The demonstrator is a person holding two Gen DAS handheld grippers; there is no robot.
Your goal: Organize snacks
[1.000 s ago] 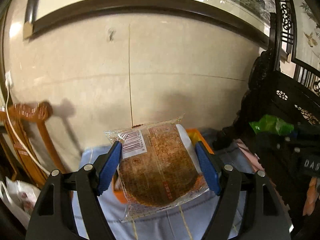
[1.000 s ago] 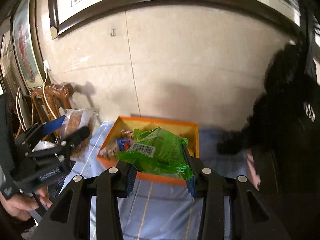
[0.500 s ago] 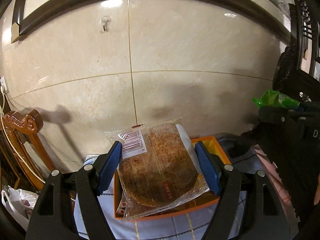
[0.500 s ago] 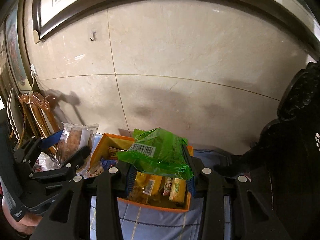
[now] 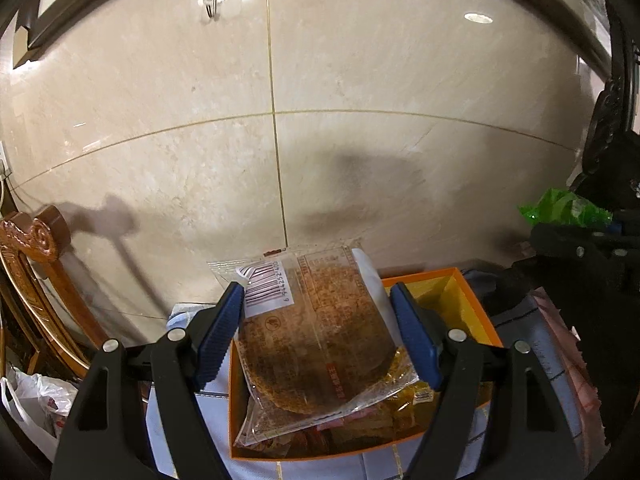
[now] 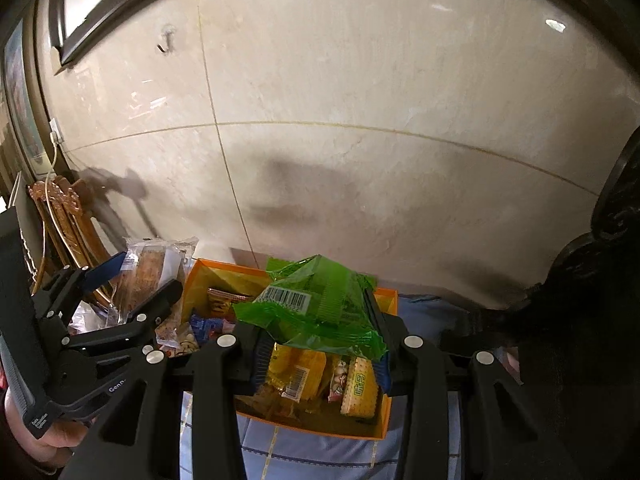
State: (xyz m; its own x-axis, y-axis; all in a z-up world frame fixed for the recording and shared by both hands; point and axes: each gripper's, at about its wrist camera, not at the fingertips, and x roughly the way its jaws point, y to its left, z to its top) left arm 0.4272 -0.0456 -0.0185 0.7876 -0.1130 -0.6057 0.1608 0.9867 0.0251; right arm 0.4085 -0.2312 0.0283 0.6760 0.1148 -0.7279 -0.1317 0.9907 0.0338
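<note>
Left wrist: left hand-held gripper (image 5: 318,332) clamps a clear crinkly cake packet (image 5: 316,340) (round, brown); right hand-held gripper (image 6: 318,338) pinches a green wrapper (image 6: 316,304).

Box (image 6: 386,428) on cloth (image 6: 312,460) — snacks (image 6: 360,384) inside.

box (image 6: 390,420): orange outside, yellow inside
held packet (image 6: 320,304): translucent green
pastry wrapper (image 5: 316,336): clear, brown print
cloth (image 6: 312,456): pale blue, checked

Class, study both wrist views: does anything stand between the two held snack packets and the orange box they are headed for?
Nothing visible does. The clear cake packet in the left gripper and the green packet in the right gripper hang over the open orange box. It has no lid on; only snacks already inside lie beneath.
</note>
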